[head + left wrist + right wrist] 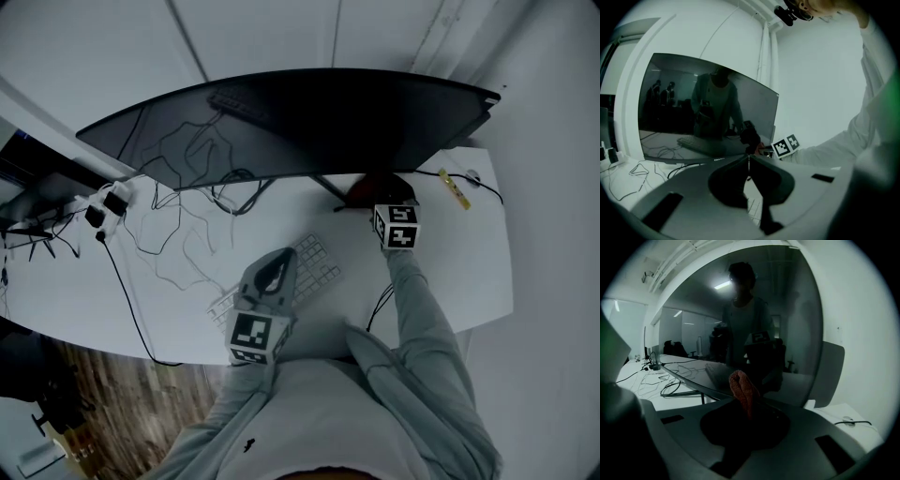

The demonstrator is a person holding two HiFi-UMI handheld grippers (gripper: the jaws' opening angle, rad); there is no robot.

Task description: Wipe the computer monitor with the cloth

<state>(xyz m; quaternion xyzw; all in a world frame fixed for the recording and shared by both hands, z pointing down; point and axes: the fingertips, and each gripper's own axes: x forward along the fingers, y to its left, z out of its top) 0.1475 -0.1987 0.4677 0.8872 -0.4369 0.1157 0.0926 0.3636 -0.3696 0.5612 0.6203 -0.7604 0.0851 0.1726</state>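
Note:
A wide curved monitor stands at the back of the white desk, its dark screen filling the right gripper view. My right gripper is shut on a folded reddish cloth, held close to the screen's lower part, right of centre. I cannot tell whether the cloth touches the glass. From the left gripper view the cloth shows dark beside the right gripper's marker cube. My left gripper hovers over the keyboard, shut with nothing between its jaws, which meet at the tip.
A white keyboard lies under the left gripper. Loose cables and a power strip spread over the desk's left half. The monitor stand sits below the screen. A yellow strip lies at the far right, near the wall.

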